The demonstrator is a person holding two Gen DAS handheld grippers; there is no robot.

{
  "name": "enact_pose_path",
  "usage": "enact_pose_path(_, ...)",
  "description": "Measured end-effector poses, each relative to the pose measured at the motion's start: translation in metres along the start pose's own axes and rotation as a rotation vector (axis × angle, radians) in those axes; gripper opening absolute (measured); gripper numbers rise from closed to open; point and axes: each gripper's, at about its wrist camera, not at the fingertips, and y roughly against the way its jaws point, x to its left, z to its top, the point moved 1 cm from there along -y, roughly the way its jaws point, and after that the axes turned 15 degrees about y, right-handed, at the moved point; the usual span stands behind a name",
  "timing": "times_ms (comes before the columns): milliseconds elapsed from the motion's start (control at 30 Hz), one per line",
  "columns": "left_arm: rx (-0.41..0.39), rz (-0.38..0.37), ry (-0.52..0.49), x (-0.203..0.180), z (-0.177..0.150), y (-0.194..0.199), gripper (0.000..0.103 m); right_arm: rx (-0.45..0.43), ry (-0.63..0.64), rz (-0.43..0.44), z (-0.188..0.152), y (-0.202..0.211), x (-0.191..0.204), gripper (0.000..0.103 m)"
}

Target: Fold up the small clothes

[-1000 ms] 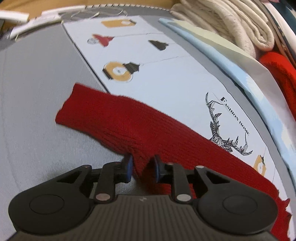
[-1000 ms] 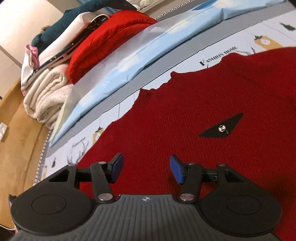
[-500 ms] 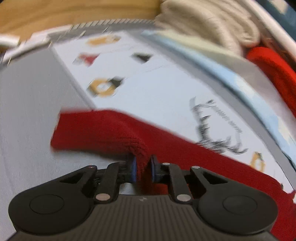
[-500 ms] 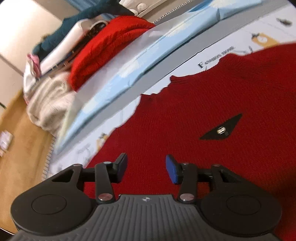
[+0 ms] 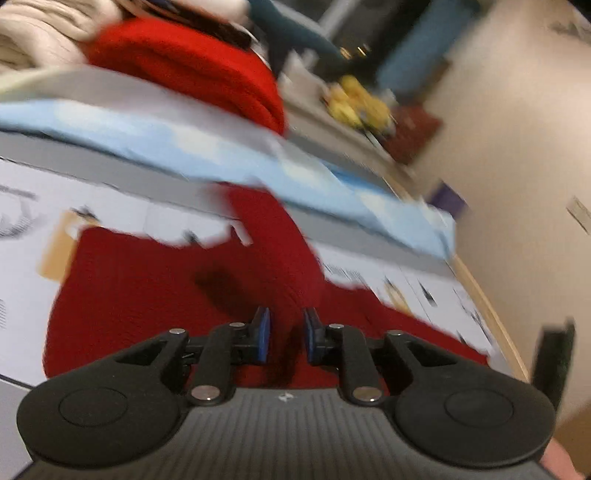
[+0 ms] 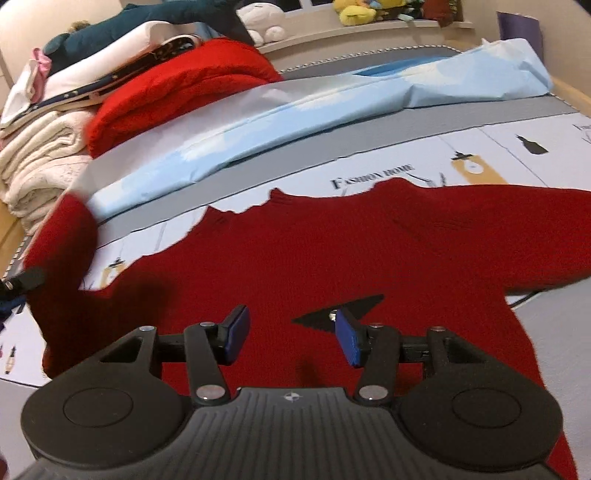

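A small red knitted sweater (image 6: 369, 251) lies flat on a printed white mat (image 6: 517, 155), with a black triangular patch (image 6: 325, 317) on its front. My left gripper (image 5: 286, 336) is shut on the sweater's sleeve (image 5: 273, 243) and holds it lifted above the sweater's body (image 5: 140, 288); that view is blurred. The raised sleeve shows at the left of the right wrist view (image 6: 62, 236). My right gripper (image 6: 291, 338) is open and empty, just above the sweater's front near the patch.
A light blue folded sheet (image 6: 295, 114) lies behind the mat. Behind it is a pile of folded clothes: a red knit (image 6: 177, 85), cream knits (image 6: 40, 147), white and teal items. Plush toys (image 6: 354, 11) sit on a far ledge. The grey tabletop (image 6: 554, 317) shows at right.
My left gripper has closed on the sleeve, lifted it off the grey table and swung it right, over the sweater's body. My right gripper has stayed open over the sweater's front.
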Motion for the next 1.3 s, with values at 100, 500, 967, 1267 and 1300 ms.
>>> enact_pose_path(100,-0.017,0.053,-0.001,0.010,0.004,0.002,0.021,0.012,-0.016,-0.013,0.000,-0.003,-0.003,0.053)
enact_pose_path(500,-0.031,0.388,0.200,0.104,0.046,0.007,0.021,0.140,-0.258,-0.039,-0.017,-0.026,-0.021,0.051)
enact_pose_path(967,0.062,0.425,0.033,0.093,0.026,-0.007,0.030,0.128,-0.416,0.026,-0.012,-0.054,-0.015,0.066)
enact_pose_path(1267,0.074,0.410,0.053,0.093,0.030,-0.006,0.032,0.171,-0.371,-0.075,-0.009,-0.069,-0.007,0.068)
enact_pose_path(1300,0.074,0.409,0.055,0.094,0.031,-0.006,0.032,0.178,-0.370,-0.089,-0.011,-0.070,-0.007,0.067)
